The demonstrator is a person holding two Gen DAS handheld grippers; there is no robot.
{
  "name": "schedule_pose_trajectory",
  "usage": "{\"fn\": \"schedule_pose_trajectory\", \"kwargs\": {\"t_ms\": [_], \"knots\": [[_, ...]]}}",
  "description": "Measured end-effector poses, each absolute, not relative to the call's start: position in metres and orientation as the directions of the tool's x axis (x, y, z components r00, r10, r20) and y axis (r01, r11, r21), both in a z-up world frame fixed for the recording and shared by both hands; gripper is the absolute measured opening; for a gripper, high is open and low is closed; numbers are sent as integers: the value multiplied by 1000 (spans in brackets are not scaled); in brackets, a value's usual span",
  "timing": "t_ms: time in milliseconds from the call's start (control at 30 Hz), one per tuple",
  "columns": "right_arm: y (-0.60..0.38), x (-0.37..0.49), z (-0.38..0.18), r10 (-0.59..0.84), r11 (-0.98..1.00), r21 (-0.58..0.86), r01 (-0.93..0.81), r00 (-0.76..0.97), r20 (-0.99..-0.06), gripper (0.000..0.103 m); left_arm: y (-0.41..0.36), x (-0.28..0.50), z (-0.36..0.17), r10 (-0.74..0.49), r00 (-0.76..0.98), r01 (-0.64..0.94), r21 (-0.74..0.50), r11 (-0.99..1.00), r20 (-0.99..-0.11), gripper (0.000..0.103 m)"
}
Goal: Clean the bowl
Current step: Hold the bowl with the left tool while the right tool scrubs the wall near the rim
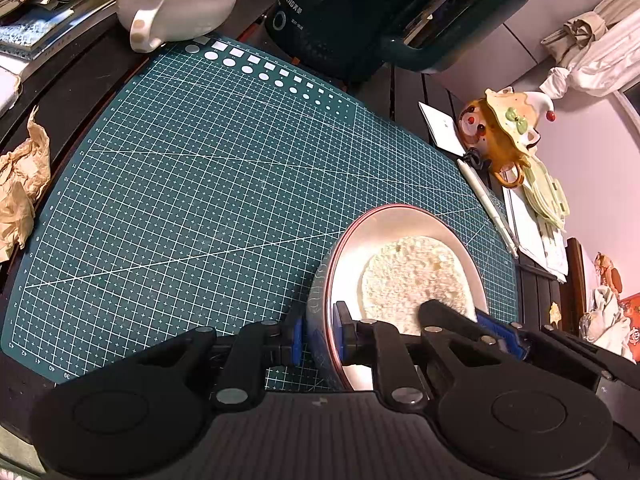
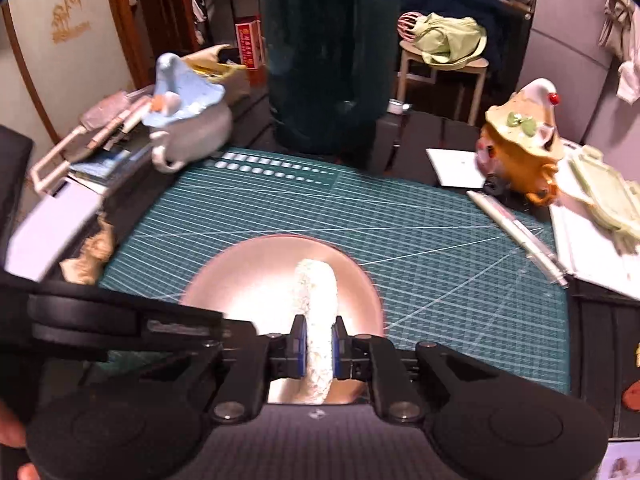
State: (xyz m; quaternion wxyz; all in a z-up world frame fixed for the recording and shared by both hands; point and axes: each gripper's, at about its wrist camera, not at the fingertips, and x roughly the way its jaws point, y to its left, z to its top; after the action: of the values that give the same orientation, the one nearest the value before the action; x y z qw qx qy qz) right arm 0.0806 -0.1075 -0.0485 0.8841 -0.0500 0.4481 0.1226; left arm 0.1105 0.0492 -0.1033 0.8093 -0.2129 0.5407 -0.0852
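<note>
Left wrist: one bowl (image 1: pixel 400 220), one sponge (image 1: pixel 408 276), two grippers.

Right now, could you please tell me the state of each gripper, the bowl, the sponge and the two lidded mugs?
left gripper: shut on the bowl's rim.
right gripper: shut on the sponge.
bowl: tilted, on the cutting mat.
sponge: on edge, inside the bowl.
white mug: lidded.
orange mug: lidded.

ruler numbers such as 39, 40 and 41 edge the green cutting mat (image 1: pixel 192 184); other lettering is unreadable.
</note>
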Motion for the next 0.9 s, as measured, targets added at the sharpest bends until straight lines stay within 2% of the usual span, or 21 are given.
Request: {"fn": "schedule_pose_trajectory", "kwargs": {"t_ms": [133, 500, 600, 900], "knots": [[-110, 72, -34, 156, 967, -7, -254, 612, -775, 11, 50, 111, -104, -371, 400, -94, -440, 893, -838, 14], [-101, 76, -48, 237, 953, 82, -291, 551, -800, 11, 49, 111, -103, -363, 403, -91, -432, 897, -840, 15], [-98, 81, -61, 148, 961, -15, -277, 557, -817, 11, 49, 111, -103, -360, 403, -90, -428, 899, -842, 15], [-117, 74, -27, 152, 972, -3, -236, 634, -758, 11, 50, 114, -104, -365, 410, -78, -431, 899, -835, 14]]}}
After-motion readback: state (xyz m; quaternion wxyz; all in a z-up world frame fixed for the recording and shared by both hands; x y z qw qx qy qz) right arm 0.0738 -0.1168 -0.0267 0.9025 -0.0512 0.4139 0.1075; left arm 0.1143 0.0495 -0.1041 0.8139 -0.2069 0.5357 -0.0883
